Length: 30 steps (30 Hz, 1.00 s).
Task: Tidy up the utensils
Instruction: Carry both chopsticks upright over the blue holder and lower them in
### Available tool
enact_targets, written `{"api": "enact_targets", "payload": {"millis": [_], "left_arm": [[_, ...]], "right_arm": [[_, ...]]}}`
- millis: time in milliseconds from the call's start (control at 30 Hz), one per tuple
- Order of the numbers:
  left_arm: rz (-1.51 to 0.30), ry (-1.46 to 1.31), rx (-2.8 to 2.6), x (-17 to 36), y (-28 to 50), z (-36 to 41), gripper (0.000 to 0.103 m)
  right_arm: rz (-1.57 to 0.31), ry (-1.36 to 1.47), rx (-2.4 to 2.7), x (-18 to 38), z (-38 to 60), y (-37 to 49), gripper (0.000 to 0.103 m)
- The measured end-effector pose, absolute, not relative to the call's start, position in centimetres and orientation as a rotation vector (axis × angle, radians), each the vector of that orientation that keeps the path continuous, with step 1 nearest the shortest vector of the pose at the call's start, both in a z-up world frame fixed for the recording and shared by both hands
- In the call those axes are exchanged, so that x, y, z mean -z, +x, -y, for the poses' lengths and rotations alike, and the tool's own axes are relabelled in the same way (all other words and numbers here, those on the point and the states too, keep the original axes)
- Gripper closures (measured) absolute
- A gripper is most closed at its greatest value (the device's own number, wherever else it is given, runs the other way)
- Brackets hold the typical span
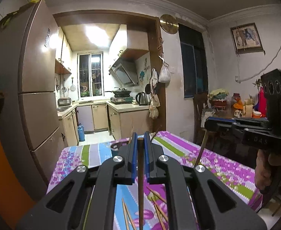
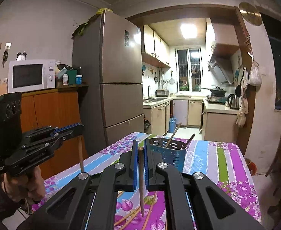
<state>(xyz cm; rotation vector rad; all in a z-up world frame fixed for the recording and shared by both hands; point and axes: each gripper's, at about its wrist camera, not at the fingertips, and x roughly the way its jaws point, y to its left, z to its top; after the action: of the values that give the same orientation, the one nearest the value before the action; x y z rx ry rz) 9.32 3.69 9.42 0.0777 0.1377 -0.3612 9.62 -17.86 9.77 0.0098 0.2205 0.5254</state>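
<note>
My left gripper [image 1: 140, 140] is shut on a brown chopstick [image 1: 140, 180] that hangs point down above the table; it also shows in the right wrist view [image 2: 79, 128] at the left. My right gripper [image 2: 140, 143] is shut on another brown chopstick [image 2: 141, 182], held upright; it shows in the left wrist view [image 1: 207, 122] at the right. A blue perforated utensil holder [image 2: 169, 154] stands on the table beyond the right gripper with two chopsticks in it. Several loose chopsticks [image 2: 134, 213] lie on the cloth below the grippers.
The table [image 2: 226, 164] has a striped purple floral cloth. A fridge [image 2: 119, 76] and a wooden cabinet with a microwave [image 2: 31, 75] stand to the left. A chair and a cluttered side table [image 1: 226, 105] stand to the right. The kitchen lies behind.
</note>
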Motion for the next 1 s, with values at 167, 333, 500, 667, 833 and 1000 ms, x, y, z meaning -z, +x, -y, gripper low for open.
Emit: {"api": "enact_targets", "payload": {"millis": [167,333,500,667,833,1000], "left_arm": [[-0.118,0.056,0.352,-11.0,10.9,-3.8,0.098],[-0.085,0.006,0.35,-12.7,12.9,-4.0,0.098],[-0.048,-0.023,0.346,-14.5,14.2,-3.9,0.098],[-0.03,-0.027,0.339,-15.8,15.8,-3.3,0.098],[-0.015,-0.029,0.333,-17.1,17.8,-2.9,0.098],[0.002,-0.042,0.317,-18.4,20.1,-3.1,0.098]], "right_arm": [[-0.259,0.018,-0.526,-12.2,18.1,12.1,0.096],[-0.282,0.013,-0.518,-14.7,18.1,14.4,0.096],[-0.281,-0.006,-0.504,-16.5,17.7,15.8,0.096],[-0.275,-0.013,-0.489,-18.1,17.6,17.5,0.096],[-0.26,-0.016,-0.476,-20.1,17.7,19.7,0.096],[-0.237,-0.011,-0.465,-22.1,18.0,22.4,0.096]]}}
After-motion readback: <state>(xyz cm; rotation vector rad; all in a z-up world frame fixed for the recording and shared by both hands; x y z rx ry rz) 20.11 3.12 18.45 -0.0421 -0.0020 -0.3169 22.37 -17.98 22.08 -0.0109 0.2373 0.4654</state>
